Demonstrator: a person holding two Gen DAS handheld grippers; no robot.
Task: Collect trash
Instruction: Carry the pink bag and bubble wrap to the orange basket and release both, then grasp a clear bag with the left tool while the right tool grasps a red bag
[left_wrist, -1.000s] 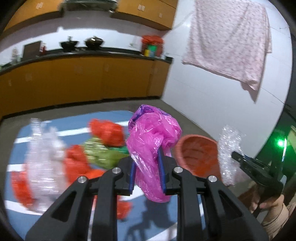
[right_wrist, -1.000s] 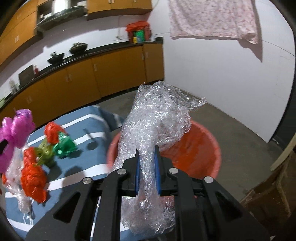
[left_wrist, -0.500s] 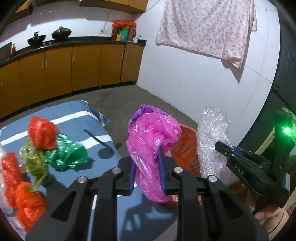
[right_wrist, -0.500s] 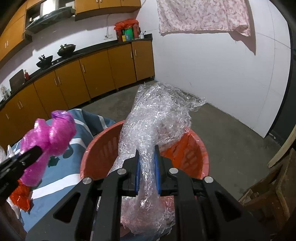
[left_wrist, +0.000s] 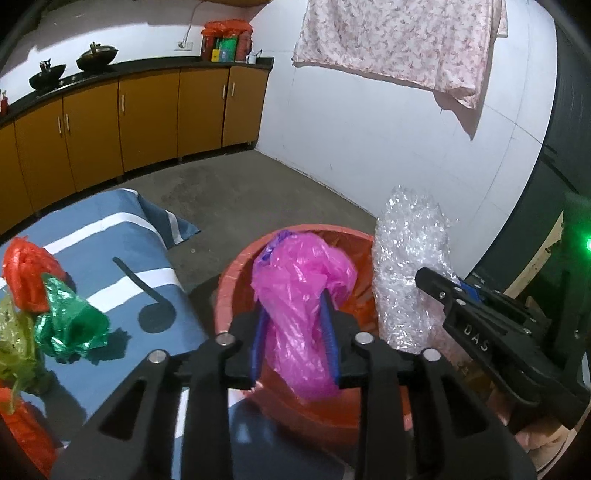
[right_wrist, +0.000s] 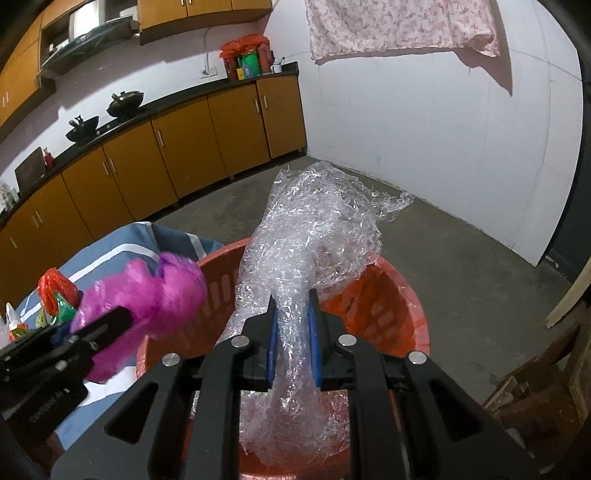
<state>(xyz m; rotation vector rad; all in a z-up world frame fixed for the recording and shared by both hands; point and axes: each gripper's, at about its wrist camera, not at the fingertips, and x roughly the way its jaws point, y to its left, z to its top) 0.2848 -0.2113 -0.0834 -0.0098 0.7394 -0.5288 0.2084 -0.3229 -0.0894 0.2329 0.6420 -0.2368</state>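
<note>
A crumpled pink plastic bag (left_wrist: 299, 306) hangs over the open mouth of an orange basket (left_wrist: 236, 273), between the blue pads of the left gripper (left_wrist: 293, 338), whose jaws are opening with the bag still between them. Just beside it, over the same basket, a wad of clear bubble wrap (right_wrist: 306, 258) stands up between the pads of the right gripper (right_wrist: 293, 341); its jaws are narrow and beginning to open, the wrap still pinched there. To the left of the basket lies a blue cloth with white stripes (left_wrist: 122, 240), and on it rest a red bag (left_wrist: 27, 273), a green bag (left_wrist: 70, 321) and a yellowish bag (left_wrist: 13, 343), close together. Behind run orange cabinets (left_wrist: 147, 118), and a pink flowered cloth (left_wrist: 399, 40) hangs on the white wall.
</note>
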